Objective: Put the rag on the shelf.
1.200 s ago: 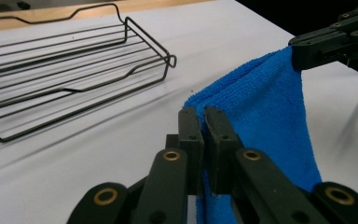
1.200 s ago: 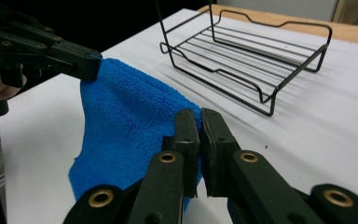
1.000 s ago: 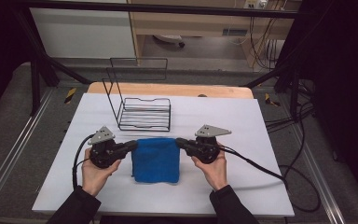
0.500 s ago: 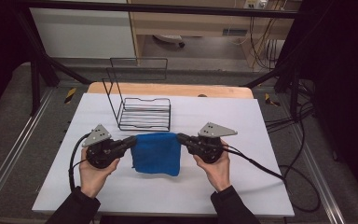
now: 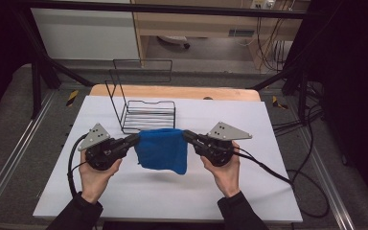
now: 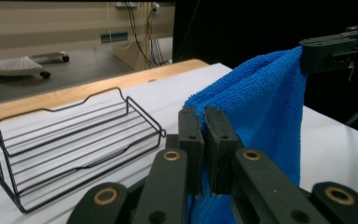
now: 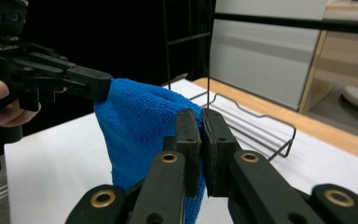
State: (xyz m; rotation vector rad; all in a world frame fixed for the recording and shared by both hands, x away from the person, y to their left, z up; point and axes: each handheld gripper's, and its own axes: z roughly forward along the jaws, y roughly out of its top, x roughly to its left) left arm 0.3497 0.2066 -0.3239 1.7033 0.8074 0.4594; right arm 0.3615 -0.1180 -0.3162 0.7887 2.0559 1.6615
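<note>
White table (image 5: 268, 191) lies below; a blue cloth (image 5: 163, 149) is clamped by left gripper (image 5: 133, 139) and right gripper (image 5: 188, 135). Probably bound for the wire basket (image 5: 146, 117); corners should be kept level.

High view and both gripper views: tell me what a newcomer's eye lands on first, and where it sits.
The bright blue cloth stands out first, hanging in the air above the middle of the white table, pinched at its top corners by the left gripper and the right gripper. Next comes the empty black wire rack just behind the cloth, toward the table's far edge.
</note>
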